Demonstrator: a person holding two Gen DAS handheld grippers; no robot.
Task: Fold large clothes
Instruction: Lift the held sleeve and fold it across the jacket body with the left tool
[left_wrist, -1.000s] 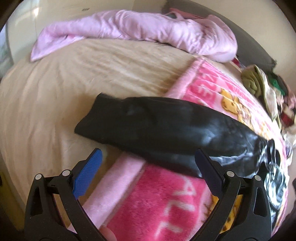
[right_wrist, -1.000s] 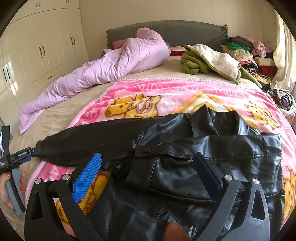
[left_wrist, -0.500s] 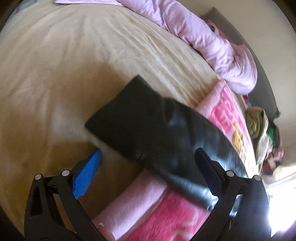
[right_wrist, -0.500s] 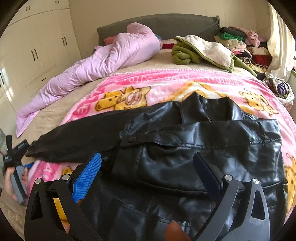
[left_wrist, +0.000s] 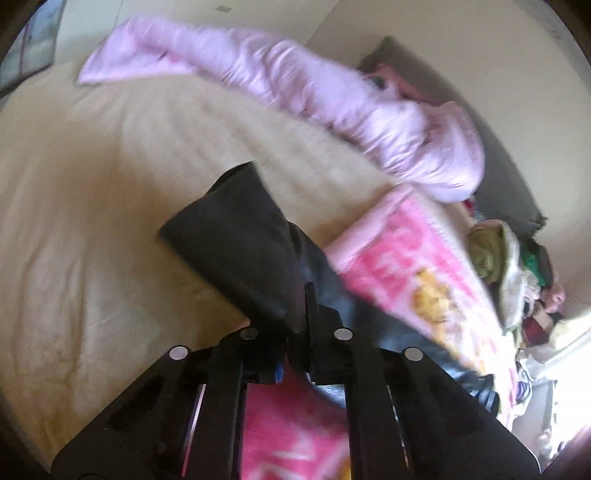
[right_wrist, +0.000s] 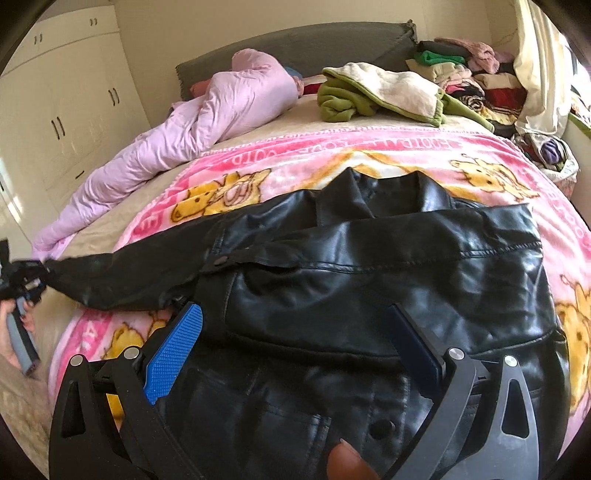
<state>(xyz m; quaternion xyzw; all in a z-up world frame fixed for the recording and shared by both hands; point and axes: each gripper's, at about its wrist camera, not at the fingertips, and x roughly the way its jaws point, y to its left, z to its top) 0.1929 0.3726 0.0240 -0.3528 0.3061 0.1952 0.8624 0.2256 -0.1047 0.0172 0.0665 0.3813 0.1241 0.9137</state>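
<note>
A black leather jacket (right_wrist: 369, 280) lies spread on the pink cartoon blanket (right_wrist: 388, 162) covering the near half of the bed, one sleeve (left_wrist: 236, 236) stretched out sideways past the blanket's edge onto the beige sheet (left_wrist: 92, 206). Beyond it a lilac quilt (right_wrist: 207, 129) sprawls along the far side, a green-and-cream garment (right_wrist: 376, 92) sits near the grey headboard (right_wrist: 303, 48), and folded clothes (right_wrist: 472, 74) are stacked in the corner. The left gripper (left_wrist: 299, 314) has just snapped closed, its jaws pinched on the sleeve close to the cuff. The right gripper (right_wrist: 295, 332) hovers over the jacket's body, jaws wide apart, holding nothing.
</note>
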